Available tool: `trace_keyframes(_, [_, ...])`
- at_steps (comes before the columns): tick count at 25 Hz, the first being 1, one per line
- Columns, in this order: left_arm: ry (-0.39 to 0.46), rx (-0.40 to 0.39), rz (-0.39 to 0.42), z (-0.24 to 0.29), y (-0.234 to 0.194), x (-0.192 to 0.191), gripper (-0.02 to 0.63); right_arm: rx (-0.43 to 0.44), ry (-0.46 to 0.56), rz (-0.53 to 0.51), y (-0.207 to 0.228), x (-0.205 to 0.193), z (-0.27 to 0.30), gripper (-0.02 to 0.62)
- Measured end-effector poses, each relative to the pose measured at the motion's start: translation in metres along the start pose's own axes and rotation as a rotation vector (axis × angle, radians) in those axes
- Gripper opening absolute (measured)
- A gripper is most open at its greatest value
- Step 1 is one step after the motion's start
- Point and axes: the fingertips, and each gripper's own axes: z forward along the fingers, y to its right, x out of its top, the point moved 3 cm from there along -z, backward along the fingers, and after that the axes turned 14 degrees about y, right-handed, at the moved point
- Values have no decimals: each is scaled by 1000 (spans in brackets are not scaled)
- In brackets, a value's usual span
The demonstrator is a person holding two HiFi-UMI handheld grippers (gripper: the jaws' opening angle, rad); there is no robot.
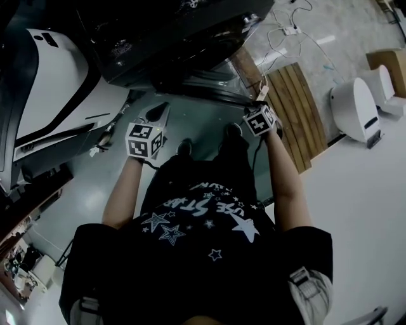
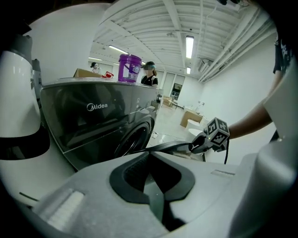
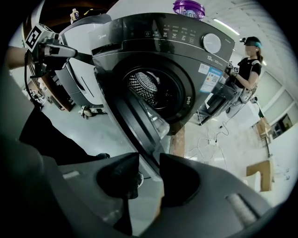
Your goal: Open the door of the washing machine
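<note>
The dark grey front-loading washing machine [image 1: 177, 38] [image 2: 93, 125] [image 3: 163, 56] stands in front of me with its round door [image 3: 139, 125] swung partly out and the steel drum [image 3: 149, 88] showing. My right gripper [image 3: 149, 160] [image 1: 261, 98] [image 2: 205, 142] points steeply down, and its pads are shut on the door's outer rim. In the left gripper view the door [image 2: 163, 146] shows edge-on as a thin dark blade running to that gripper. My left gripper [image 2: 151, 179] [image 1: 158, 115] [image 3: 77, 52] hangs off the machine's left front corner, jaws together and holding nothing.
A purple detergent tub [image 2: 129, 67] [image 3: 188, 8] sits on the machine's top. A white appliance [image 1: 57, 95] stands close on its left. A wooden pallet [image 1: 295, 108], floor cables [image 1: 285, 32] and white round units [image 1: 355, 108] lie to the right. Another person [image 3: 247, 65] stands beyond.
</note>
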Motion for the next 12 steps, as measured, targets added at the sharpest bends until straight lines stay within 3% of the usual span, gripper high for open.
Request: trace_keyframes(12, [-12,-173,43,-43,-6,-35,11,-146,-10,128,-79,-37,-25,140])
